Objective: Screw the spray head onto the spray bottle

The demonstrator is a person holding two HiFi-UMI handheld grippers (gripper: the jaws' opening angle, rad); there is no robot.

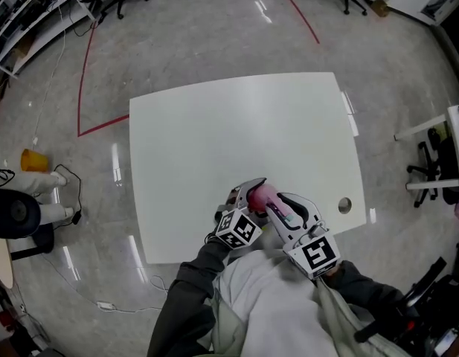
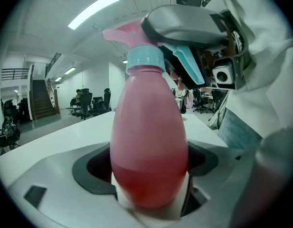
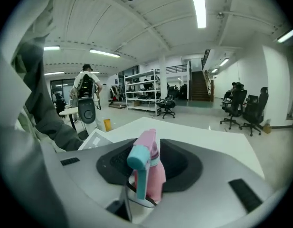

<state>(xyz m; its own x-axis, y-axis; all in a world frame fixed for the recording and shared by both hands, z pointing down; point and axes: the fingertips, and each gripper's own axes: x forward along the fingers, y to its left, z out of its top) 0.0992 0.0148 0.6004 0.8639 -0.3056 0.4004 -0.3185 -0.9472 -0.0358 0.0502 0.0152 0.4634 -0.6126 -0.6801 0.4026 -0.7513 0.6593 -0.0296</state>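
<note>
Tight jaws: left gripper on spray bottle, right gripper on spray head

This is a big open-plan office or lab hall. The polished grey floor is marked with red tape lines. A plain white table stands in the open, and black swivel chairs are scattered about. Metal shelving racks line the back, a staircase climbs to a gallery, and long strip lights run overhead.
</note>
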